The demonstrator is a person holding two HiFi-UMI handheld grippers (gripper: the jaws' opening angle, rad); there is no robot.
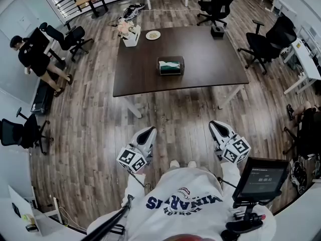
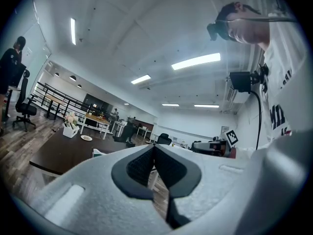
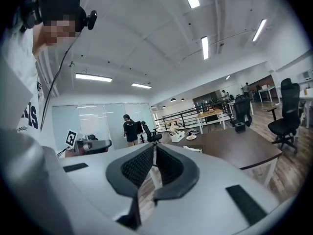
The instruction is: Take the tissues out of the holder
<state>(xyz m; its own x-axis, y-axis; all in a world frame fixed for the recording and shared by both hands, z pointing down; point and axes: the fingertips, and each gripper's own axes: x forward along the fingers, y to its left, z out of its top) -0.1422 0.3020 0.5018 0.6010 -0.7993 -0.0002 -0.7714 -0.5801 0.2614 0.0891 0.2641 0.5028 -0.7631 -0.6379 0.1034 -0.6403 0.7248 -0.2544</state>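
Nearest, a white sweatshirt (image 1: 186,182) carries navy lettering, upside down and only partly readable. Just beyond it, the left gripper (image 1: 149,131) and right gripper (image 1: 215,125) are both closed tight and hold nothing. Far ahead, well apart from them, the tissue holder (image 1: 170,66) sits on the dark table (image 1: 210,59), its contents hard to make out.

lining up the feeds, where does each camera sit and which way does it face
Head view: on the person's head, looking steeply down at the table and holder; the left tool, right tool and shirt show.
Left tool view: on the left tool, level along its shut jaws toward the table; shirt at right.
Right tool view: on the right tool, level along its shut jaws; table ahead right, shirt at left.
Shared: all three see the table.
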